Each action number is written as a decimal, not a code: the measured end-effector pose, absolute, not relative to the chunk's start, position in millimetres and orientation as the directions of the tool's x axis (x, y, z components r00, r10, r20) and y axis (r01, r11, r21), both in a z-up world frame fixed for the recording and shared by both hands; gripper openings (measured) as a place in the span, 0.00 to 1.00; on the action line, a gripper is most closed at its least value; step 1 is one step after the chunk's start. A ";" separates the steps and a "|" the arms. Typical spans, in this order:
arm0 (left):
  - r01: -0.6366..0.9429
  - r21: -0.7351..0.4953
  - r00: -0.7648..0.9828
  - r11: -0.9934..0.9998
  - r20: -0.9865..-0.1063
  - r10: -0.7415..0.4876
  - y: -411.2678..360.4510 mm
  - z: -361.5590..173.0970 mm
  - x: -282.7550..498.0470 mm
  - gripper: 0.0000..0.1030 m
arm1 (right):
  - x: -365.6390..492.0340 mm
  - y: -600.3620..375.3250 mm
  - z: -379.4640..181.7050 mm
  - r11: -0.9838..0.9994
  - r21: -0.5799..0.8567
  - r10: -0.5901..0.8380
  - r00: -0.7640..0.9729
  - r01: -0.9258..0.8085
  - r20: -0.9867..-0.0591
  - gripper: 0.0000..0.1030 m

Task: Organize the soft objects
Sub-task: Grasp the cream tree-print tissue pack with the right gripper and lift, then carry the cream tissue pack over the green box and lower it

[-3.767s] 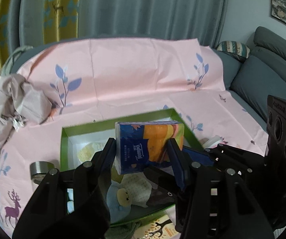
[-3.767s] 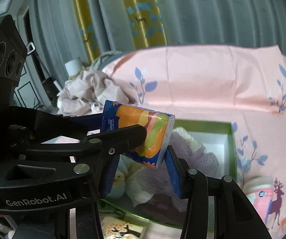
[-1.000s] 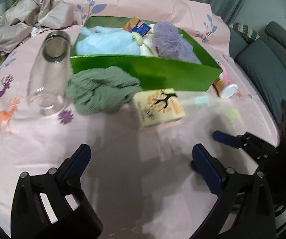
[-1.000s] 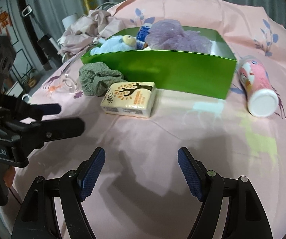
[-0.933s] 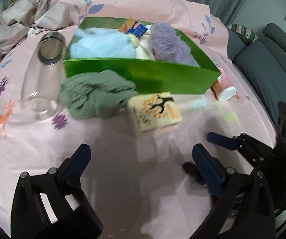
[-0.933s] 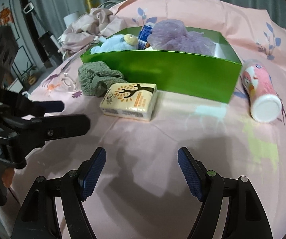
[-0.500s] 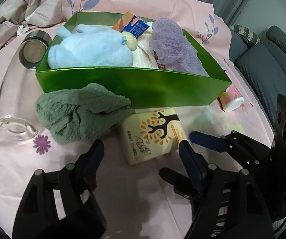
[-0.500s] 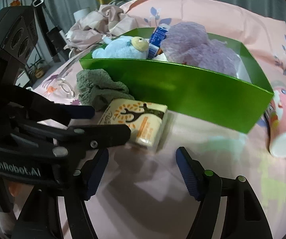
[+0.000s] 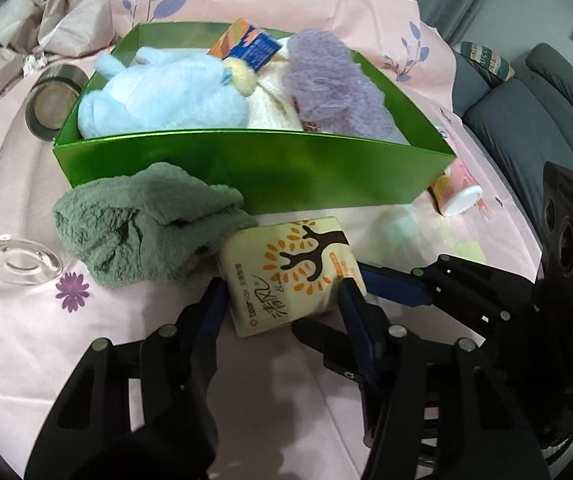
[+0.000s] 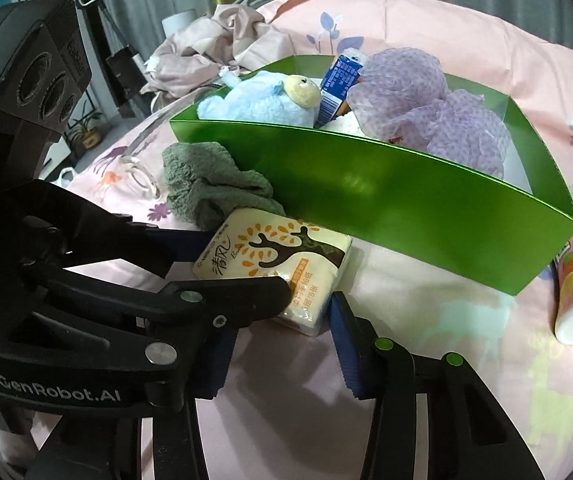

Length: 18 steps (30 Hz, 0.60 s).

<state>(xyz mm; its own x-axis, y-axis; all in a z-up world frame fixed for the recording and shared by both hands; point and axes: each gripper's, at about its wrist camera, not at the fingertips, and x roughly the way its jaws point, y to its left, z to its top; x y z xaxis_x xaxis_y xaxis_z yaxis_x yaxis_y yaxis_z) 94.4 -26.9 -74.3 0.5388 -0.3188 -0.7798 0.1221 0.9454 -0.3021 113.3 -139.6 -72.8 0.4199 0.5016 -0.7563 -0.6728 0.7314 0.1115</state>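
Straddling the tissue pack point(image 9: 292, 276) now, left gripper point(image 9: 282, 304) jaws apart either side of its width, right gripper point(image 10: 282, 320) open too, just beside its corner.

The tissue pack point(image 9: 292, 276) is wrapped in smooth, slightly shiny plastic film. The green towel point(image 9: 142, 228) is thick, nubbly terry cloth, matt. The green box point(image 9: 246, 168) looks like glossy card with a near-metallic sheen on its near wall. Inside it, the blue plush toy point(image 9: 158, 100) is fuzzy and the purple mesh puff point(image 9: 334, 84) is gauzy netting. The pink tablecloth point(image 9: 46, 340) is smooth, matt printed cloth. The glass jar point(image 9: 22, 260) is clear and shiny. Both grippers are matt black plastic with blue ribbed pads point(image 10: 346, 344).
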 end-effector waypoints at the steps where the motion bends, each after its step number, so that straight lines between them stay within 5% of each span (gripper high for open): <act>1: 0.129 -0.297 0.543 0.946 -0.777 -0.318 -28.1 -71.5 90.6 0.54 | 109.8 -140.7 -71.1 0.734 0.113 0.502 0.424 -0.670 -0.754 0.46; 18: 0.207 -0.253 0.654 0.945 -0.682 -0.326 -36.7 -7.0 72.4 0.54 | 79.5 -156.7 -6.4 0.760 0.035 0.505 0.557 -0.649 -0.659 0.46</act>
<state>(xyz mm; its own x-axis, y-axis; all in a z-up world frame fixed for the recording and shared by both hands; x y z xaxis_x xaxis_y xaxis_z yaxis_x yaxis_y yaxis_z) 72.4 -36.7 -7.0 0.6543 -0.3260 -0.6824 0.2072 0.9451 -0.2528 79.5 -156.7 -6.4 0.5572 0.5054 -0.6589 -0.6486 0.7603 0.0347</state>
